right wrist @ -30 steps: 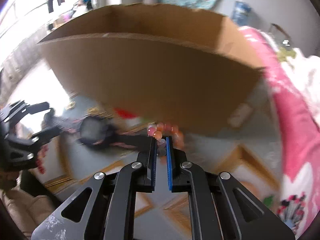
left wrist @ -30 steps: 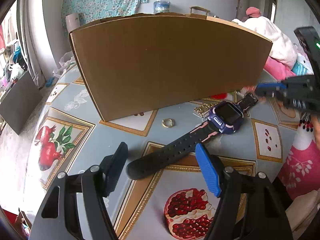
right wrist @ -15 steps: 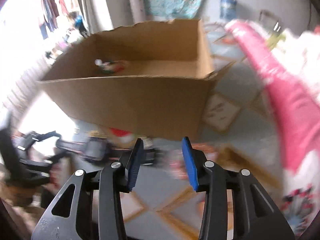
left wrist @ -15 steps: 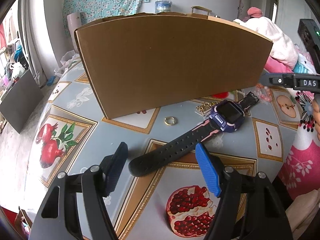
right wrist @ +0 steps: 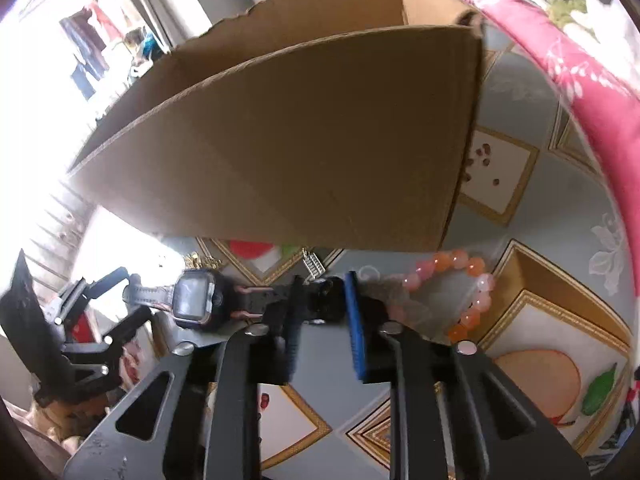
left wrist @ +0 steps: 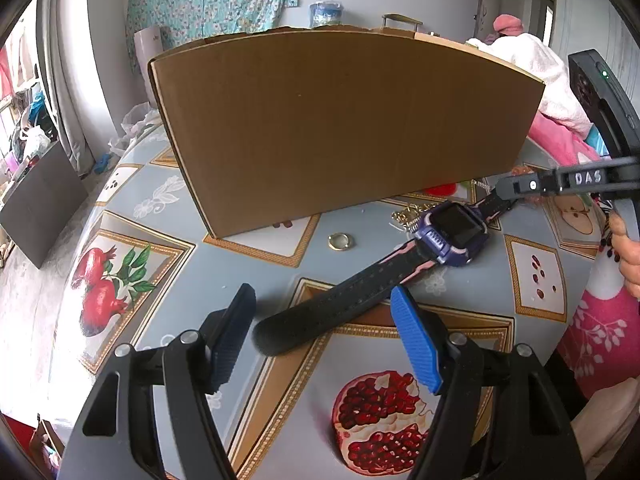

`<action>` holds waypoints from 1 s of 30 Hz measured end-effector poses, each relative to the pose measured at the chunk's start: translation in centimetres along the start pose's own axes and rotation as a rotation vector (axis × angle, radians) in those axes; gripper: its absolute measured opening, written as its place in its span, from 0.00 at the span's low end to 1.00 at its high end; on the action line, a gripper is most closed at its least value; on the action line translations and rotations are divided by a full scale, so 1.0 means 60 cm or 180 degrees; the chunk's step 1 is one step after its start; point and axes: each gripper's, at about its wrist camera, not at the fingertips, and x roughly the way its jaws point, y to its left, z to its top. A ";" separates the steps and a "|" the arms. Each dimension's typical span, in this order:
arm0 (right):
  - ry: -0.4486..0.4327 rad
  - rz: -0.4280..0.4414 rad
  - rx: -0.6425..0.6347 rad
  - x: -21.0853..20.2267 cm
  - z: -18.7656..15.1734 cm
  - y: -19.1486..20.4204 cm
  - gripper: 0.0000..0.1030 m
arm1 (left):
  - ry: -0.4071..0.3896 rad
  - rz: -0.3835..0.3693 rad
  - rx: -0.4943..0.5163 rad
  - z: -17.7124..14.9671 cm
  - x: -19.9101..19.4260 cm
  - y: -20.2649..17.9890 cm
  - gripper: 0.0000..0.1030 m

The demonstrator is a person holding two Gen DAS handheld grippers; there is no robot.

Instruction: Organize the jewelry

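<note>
A purple-and-black watch [left wrist: 456, 232] lies on the table in front of the cardboard box [left wrist: 340, 128]. Its near strap end rests between the fingers of my left gripper [left wrist: 324, 340], which is open and does not touch it. My right gripper [right wrist: 323, 312] hangs over the watch's [right wrist: 196, 300] far strap end. Its jaws are closing with that strap tip between them, and I see no pad pressing. A pink and orange bead bracelet [right wrist: 476, 266] lies loose just right of the right gripper. A gold ring [left wrist: 341, 241] and a gold chain [left wrist: 406, 216] sit by the box.
The box [right wrist: 320, 140] stands open-topped and close behind both grippers. A small silver ladder-shaped charm [right wrist: 314, 266] lies at its foot. Pink bedding [right wrist: 568, 64] borders the table on the right. A hand [left wrist: 628, 256] holds the right gripper [left wrist: 560, 182] at the table's right edge.
The right gripper let go of the bead bracelet, opened wide, rolled and dropped toward the watch's far strap end, then narrowed again. The left gripper and the watch stayed put.
</note>
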 end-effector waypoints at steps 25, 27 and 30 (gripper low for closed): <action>-0.0082 0.0227 0.0167 -0.080 -0.079 0.016 0.00 | 0.0015 -0.0152 0.0160 -0.020 -0.020 -0.009 0.66; -0.0046 0.0164 0.0199 -0.069 -0.082 0.009 0.00 | 0.0045 -0.0155 0.0214 -0.022 -0.024 -0.017 0.66; -0.0083 -0.0026 0.0177 -0.061 -0.078 0.000 0.02 | 0.0062 -0.0149 0.0258 -0.027 -0.028 -0.023 0.66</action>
